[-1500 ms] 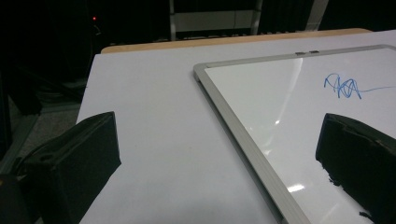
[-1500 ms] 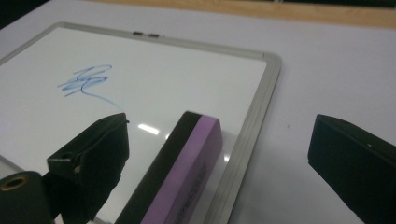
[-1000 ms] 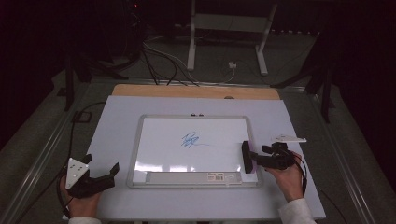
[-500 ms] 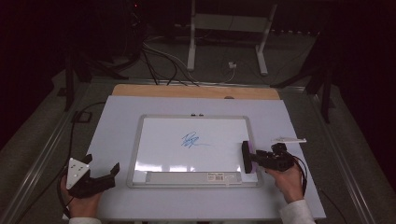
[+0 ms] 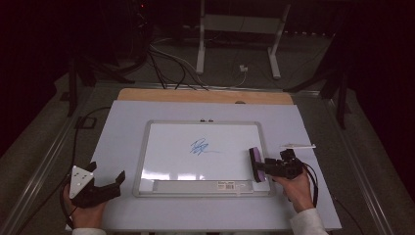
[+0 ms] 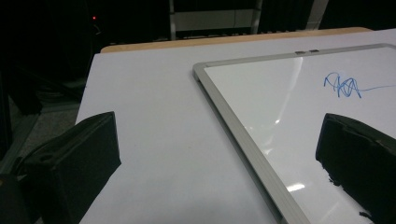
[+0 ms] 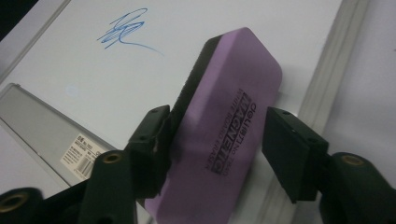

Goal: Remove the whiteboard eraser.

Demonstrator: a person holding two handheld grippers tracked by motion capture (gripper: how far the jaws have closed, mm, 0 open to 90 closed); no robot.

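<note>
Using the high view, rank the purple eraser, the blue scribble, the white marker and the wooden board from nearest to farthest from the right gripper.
From the right gripper:
1. Purple eraser, between its jaws.
2. White marker, just beyond, off the whiteboard.
3. Blue scribble, mid-whiteboard, to the left.
4. Wooden board, along the table's far edge.

A purple rectangular foam whiteboard eraser [image 7: 224, 126] with a black felt underside carries black printed lettering. The white rectangular whiteboard [image 5: 171, 152] has a silver-grey metal frame and a blue ink scribble [image 5: 199, 146]. It lies on a pale lilac-white table sheet [image 5: 122, 122] edged by tan wood [image 5: 205, 96]. Both grippers are black.
</note>
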